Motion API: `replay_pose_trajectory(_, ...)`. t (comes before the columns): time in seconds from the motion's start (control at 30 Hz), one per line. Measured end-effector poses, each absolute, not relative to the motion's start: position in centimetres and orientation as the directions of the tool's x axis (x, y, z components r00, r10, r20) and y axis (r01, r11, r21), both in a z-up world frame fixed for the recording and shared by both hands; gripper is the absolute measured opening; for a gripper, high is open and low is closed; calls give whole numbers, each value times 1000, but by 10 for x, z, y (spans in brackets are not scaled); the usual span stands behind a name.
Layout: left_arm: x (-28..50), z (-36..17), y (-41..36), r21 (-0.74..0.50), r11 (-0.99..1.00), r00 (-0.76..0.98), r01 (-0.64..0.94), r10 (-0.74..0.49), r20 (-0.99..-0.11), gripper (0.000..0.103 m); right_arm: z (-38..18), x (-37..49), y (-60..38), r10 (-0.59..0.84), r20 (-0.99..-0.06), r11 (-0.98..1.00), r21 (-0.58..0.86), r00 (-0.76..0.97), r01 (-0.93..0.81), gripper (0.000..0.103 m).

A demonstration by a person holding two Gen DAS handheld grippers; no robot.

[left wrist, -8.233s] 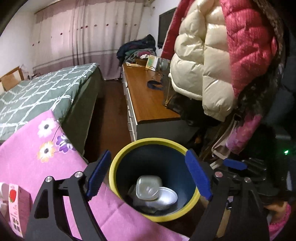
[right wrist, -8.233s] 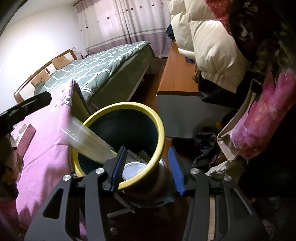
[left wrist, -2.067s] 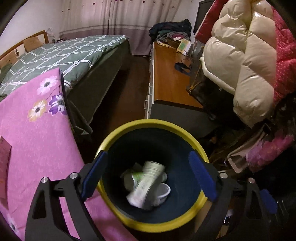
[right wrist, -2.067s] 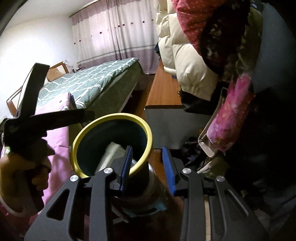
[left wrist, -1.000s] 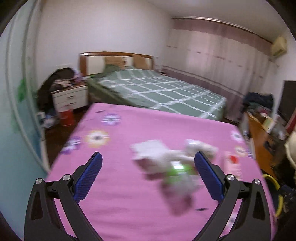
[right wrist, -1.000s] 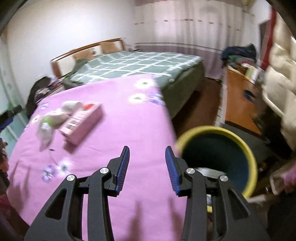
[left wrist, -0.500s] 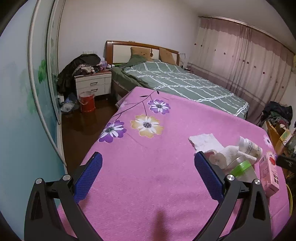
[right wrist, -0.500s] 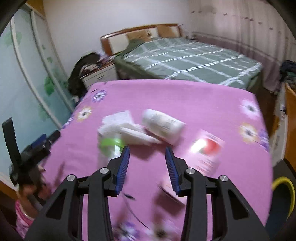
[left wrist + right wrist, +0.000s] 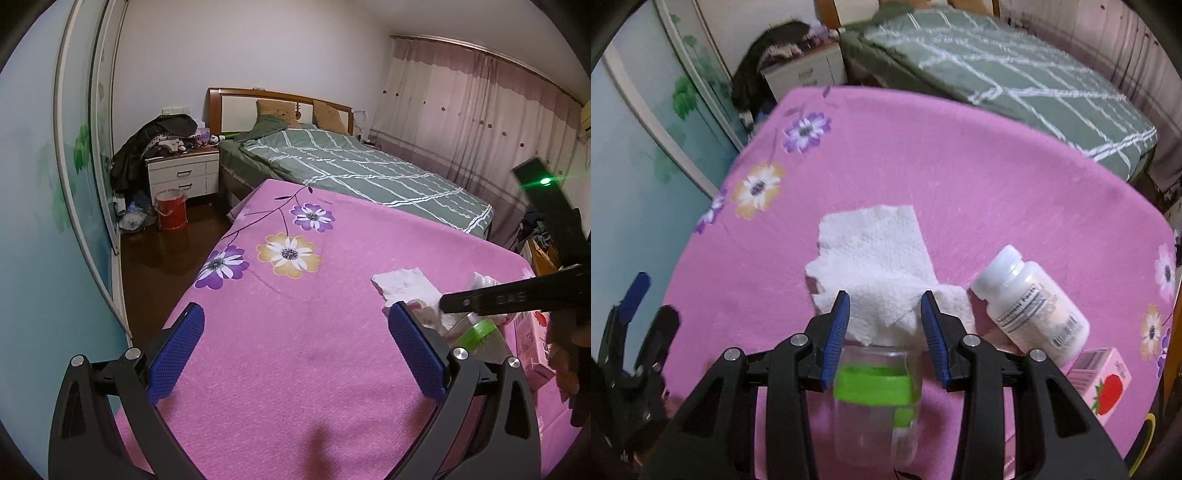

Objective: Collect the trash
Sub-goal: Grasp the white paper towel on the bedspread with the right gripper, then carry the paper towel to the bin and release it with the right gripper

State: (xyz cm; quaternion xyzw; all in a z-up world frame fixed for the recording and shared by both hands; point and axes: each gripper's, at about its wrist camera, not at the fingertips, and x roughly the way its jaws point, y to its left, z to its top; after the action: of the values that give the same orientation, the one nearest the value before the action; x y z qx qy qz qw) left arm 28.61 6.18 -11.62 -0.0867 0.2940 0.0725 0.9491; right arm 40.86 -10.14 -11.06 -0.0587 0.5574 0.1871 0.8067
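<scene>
Left wrist view: left gripper (image 9: 295, 350) with fingers spread wide over bare pink floral blanket (image 9: 295, 295), holding nothing; crumpled paper towel (image 9: 402, 284) and green-banded clear bottle (image 9: 476, 336) off to the right, partly hidden behind the right gripper's dark frame. Seen only here: nightstand (image 9: 183, 177) and red bucket (image 9: 170, 209). Right wrist view: right gripper (image 9: 885, 334) with fingers partly apart above the bottle (image 9: 875, 398) and towel (image 9: 875, 258), gripping neither. Seen clearly only here: white pill bottle (image 9: 1030, 306) and strawberry carton (image 9: 1104, 384) lying right of the towel.
</scene>
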Motion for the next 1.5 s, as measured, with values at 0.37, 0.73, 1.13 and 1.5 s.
replay_pose_trajectory(0.37,283,-115,58,-115,976,819,-186,89,-567,98,-98,407,-104,292,-890,917,155,351,-369,3)
replay_pose_trajectory(0.73,282,-113,56,-111,976,820,-185,90,-566,98,6,365,-123,483,-732,855,277,480,-438,3)
replay_pose_trajectory(1.13,281,-112,53,-100,979,821,-179,93,-564,98,70,280,-244,467,-569,884,306,677,-353,3)
replay_pose_trajectory(1.5,281,-112,51,-85,981,820,-173,96,-564,98,63,183,-425,133,-535,957,289,835,32,3)
